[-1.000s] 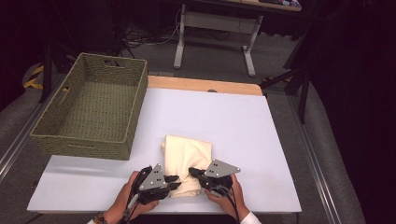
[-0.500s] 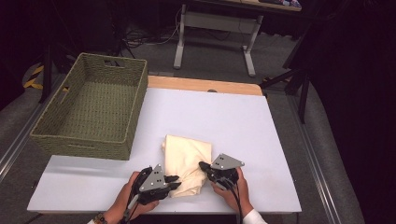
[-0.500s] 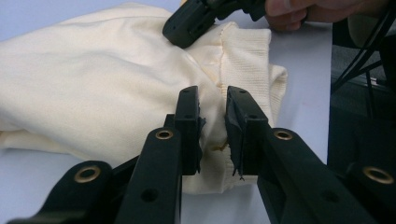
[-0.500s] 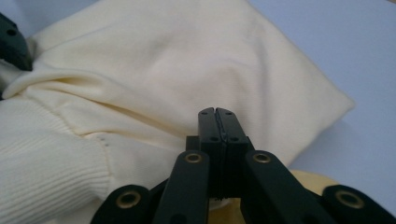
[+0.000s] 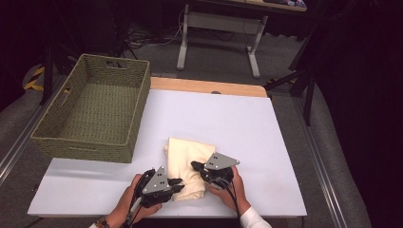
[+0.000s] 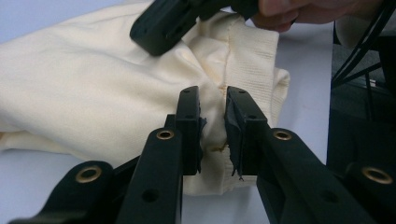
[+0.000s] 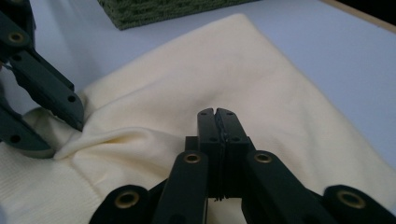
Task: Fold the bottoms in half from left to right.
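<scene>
A folded cream cloth (image 5: pixel 185 152) lies on the white table (image 5: pixel 228 114) near its front edge. My left gripper (image 5: pixel 179 183) comes in from the left, shut on the ribbed hem at the cloth's near corner; the fabric (image 6: pixel 93 84) is pinched between the jaws (image 6: pixel 212 100). My right gripper (image 5: pixel 194 165) rests on top of the cloth (image 7: pixel 233 70), its jaws pressed fully together (image 7: pixel 217 112) with no fabric showing between them. The two grippers sit close together, and the right gripper (image 6: pixel 159 28) appears just beyond my left jaws.
A green woven basket (image 5: pixel 81 142) stands empty at the table's left, a short way behind my left hand. White tabletop lies open to the right of and beyond the cloth. A wooden edge (image 5: pixel 209 87) borders the far side.
My right gripper drew back to the right, then returned left onto the cloth. The left gripper stayed at the near corner.
</scene>
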`<state>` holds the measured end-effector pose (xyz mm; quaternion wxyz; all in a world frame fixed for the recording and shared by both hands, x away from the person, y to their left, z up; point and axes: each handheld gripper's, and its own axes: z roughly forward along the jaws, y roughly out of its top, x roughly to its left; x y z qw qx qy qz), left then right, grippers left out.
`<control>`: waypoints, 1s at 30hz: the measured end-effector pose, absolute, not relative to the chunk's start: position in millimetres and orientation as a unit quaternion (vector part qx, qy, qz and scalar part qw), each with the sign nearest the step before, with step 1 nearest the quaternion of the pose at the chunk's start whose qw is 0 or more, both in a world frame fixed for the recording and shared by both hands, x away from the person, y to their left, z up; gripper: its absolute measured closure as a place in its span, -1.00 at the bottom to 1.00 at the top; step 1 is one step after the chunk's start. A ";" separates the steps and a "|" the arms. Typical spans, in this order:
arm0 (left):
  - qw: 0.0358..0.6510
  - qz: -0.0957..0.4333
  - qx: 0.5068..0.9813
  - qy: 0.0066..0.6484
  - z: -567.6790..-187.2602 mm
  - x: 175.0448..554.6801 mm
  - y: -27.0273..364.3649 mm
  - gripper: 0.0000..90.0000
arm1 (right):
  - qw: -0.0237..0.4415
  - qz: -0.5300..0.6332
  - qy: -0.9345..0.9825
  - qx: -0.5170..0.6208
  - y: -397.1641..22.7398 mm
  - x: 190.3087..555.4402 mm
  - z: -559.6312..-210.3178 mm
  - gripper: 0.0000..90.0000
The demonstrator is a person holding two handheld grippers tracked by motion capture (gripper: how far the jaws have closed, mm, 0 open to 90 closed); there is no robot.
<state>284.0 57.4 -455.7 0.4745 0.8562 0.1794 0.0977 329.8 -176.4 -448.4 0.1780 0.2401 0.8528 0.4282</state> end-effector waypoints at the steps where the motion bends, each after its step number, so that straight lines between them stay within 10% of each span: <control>1: 0.475 0.097 0.856 0.179 -455.8 283.9 57.2 0.69 | 0.175 0.425 0.855 0.241 -175.1 330.7 -451.4 0.99; 30: 0.474 0.109 0.858 0.166 -457.8 283.6 56.0 0.69 | 0.224 0.383 0.840 0.313 -212.4 349.8 -463.6 1.00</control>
